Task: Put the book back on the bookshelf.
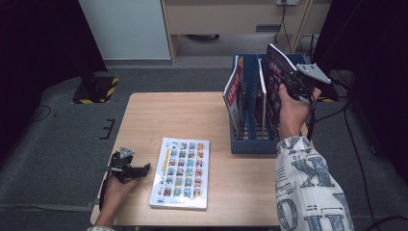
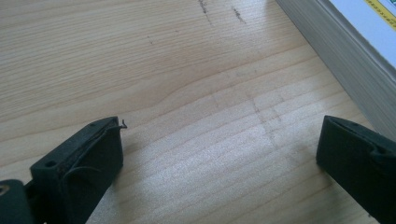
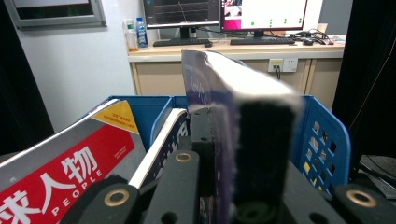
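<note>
Your purple magazine point(image 1: 275, 72) hangs over the blue file rack point(image 1: 250, 143), at two o'clock on the table point(image 1: 183, 115), pinched in your right gripper point(image 1: 294, 83). Lower it upright into the free right-hand slot. Your left gripper point(image 1: 142, 169), jaws spread, rests beside the sticker book point(image 1: 181, 172).

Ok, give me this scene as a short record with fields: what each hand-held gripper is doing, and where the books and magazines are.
right hand-held gripper: shut on the purple magazine, held at the blue file rack
left hand-held gripper: open, jaws apart over bare table, holding nothing
book: flat on the table, beside the left hand-held gripper
red magazine: leaning in the rack's left end
</note>
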{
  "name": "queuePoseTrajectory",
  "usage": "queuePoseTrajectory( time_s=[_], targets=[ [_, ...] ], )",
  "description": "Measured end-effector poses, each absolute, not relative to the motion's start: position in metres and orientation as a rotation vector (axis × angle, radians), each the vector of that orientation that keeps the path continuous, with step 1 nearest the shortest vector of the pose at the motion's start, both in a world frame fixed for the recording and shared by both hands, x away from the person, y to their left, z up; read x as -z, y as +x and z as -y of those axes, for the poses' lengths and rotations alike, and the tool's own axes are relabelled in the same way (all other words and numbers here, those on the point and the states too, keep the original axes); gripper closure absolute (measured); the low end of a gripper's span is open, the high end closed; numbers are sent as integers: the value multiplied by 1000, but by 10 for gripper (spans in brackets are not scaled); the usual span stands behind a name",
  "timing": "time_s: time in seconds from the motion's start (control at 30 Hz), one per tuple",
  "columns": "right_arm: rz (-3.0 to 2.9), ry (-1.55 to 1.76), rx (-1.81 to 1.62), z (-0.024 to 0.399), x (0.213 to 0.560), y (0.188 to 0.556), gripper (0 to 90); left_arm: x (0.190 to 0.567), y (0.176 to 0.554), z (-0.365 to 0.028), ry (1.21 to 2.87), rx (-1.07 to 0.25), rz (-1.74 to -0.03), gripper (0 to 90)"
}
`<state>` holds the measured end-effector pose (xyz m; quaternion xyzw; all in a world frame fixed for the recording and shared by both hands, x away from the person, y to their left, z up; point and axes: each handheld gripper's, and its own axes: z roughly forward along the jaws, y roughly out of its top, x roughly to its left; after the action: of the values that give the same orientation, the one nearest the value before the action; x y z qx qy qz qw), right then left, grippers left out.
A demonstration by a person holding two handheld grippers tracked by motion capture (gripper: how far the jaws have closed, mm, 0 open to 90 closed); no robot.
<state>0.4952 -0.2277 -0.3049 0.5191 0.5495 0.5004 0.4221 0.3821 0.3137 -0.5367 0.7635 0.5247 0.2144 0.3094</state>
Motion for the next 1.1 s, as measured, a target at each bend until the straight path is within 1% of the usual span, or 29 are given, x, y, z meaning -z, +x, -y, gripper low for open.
queuePoseTrajectory(
  time_s=[0.6, 1.1],
  targets=[
    [-1388, 1283, -1229, 225, 314, 506, 842, 537, 382, -314, 2014, -569, -1392, 0],
    [-1378, 1283, -1251, 229, 323, 505, 841, 537, 382, -314, 2014, -570, -1392, 0]
  ],
)
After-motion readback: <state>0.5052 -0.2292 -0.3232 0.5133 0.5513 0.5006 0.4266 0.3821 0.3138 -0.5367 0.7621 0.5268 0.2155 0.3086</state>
